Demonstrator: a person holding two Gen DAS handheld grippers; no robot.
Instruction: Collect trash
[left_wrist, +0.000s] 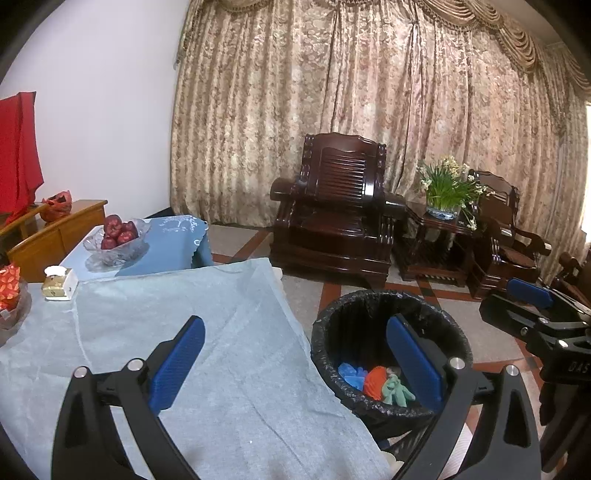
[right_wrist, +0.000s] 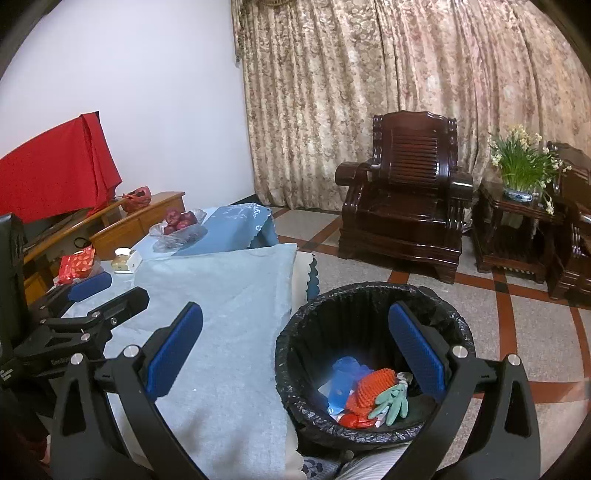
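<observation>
A round bin lined with a black bag (left_wrist: 332, 317) (right_wrist: 369, 288) stands on the floor against the table's right side. Inside lie a blue scrap (left_wrist: 351, 373) (right_wrist: 343, 384), an orange knobbly piece (left_wrist: 375, 382) (right_wrist: 373, 387), a green glove (left_wrist: 397, 391) (right_wrist: 393, 402) and a red wrapper (right_wrist: 351, 419). My left gripper (left_wrist: 295, 362) (right_wrist: 127, 286) hangs open and empty over the table's right edge. My right gripper (right_wrist: 295, 350) (left_wrist: 498, 295) is open and empty too, above the bin's left rim.
A light blue cloth (left_wrist: 184, 350) (right_wrist: 221, 314) covers the table. At its far end sit a glass bowl of apples (left_wrist: 118, 236) (right_wrist: 179, 225), a small white box (left_wrist: 61, 282) and a bowl of red packets (left_wrist: 9, 288). Dark wooden armchairs (left_wrist: 332, 206) stand on the tiled floor beyond.
</observation>
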